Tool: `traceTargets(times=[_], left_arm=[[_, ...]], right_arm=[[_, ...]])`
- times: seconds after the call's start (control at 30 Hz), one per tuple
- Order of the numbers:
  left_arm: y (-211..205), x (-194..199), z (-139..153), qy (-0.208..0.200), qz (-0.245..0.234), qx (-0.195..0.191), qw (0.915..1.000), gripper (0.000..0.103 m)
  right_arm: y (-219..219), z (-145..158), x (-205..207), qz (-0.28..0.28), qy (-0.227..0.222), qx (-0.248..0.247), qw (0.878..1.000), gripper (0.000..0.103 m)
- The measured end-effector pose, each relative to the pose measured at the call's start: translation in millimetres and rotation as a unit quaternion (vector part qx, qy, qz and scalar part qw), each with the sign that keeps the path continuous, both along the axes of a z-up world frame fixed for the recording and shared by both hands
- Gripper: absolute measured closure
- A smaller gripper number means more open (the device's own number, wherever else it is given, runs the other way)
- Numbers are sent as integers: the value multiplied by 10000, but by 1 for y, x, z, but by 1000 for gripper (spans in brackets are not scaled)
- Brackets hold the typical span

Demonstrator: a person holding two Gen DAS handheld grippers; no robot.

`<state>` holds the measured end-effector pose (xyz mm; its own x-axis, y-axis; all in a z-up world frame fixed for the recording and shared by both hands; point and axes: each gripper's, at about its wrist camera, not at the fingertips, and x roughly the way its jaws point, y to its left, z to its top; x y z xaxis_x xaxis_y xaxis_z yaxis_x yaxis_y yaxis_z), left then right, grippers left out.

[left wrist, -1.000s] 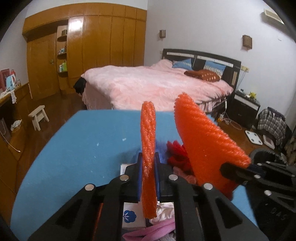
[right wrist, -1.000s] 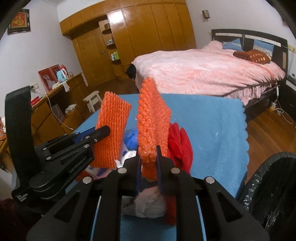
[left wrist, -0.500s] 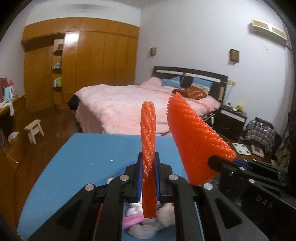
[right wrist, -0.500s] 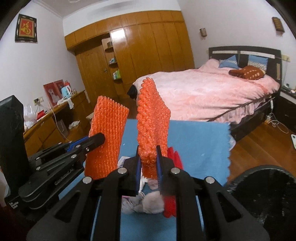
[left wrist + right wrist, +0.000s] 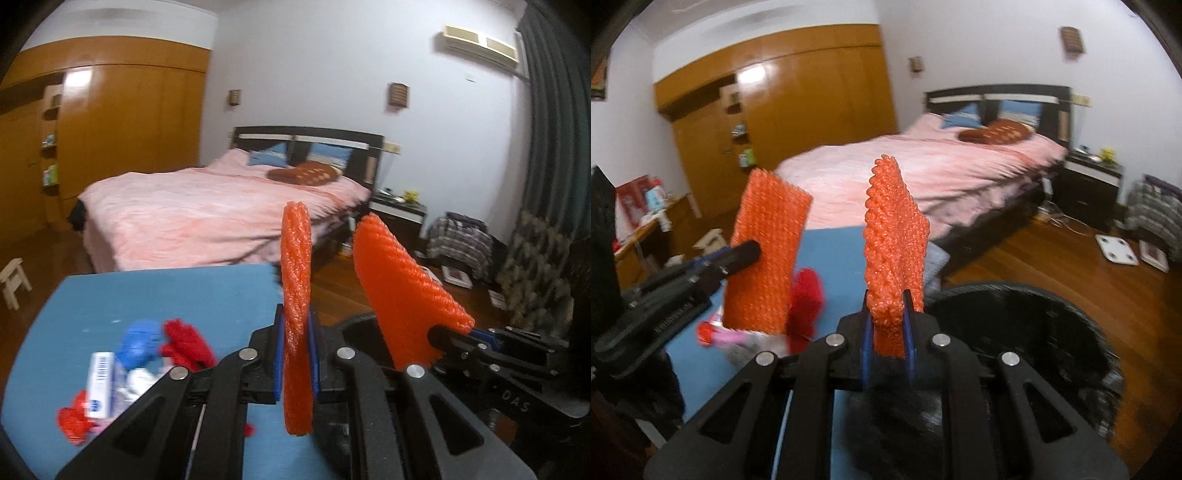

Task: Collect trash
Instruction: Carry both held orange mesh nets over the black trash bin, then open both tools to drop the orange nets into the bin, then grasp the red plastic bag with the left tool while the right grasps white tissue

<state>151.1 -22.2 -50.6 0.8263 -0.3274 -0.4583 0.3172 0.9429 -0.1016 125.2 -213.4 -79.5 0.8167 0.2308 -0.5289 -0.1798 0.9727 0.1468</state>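
We clamp an orange foam net (image 5: 295, 314) in each gripper's fingers, standing upright, the right gripper (image 5: 888, 325) nearer the black-lined bin (image 5: 1052, 332) below.

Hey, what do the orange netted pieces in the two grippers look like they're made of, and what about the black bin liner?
The orange netted piece in the left gripper and the one in the right gripper look like soft foam mesh: a matte, knobbly, woven-looking surface, pinched thin where the blue pads squeeze it. The black bin liner looks like thin plastic film, dark and slightly wrinkled at the rim, though blur leaves this uncertain.
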Motion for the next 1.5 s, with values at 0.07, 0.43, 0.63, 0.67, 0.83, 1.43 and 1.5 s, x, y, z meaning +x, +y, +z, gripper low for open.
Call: traceTargets(times=[0.07,0.43,0.63,0.67,0.83,1.43,1.5], left_arm=[[-16,2,-6,59,-180,5,9998,92],[-91,17,-40,536,-998,-14,9936,64],[-86,12,-46,508,-798,112,9955,36],[-80,11,-46,490,-702,126,9962,33],[-35,8,-41,377,-156,198,9990,16],[137,-23,-43,227,1870,625,9801,11],[149,-24,-46,246,2005,649,9772,11]], right_arm=[[-17,-10,-3,-216,106,-21,9997,89],[-82,-54,-16,-1139,490,-110,9922,82],[-94,-61,-19,-1383,462,-42,9893,35],[-92,-60,-19,-1386,444,-35,9893,30],[-76,-54,-16,-1309,242,48,9911,7],[84,-39,18,280,158,-1,9995,6],[100,-42,19,404,134,-48,9991,6]])
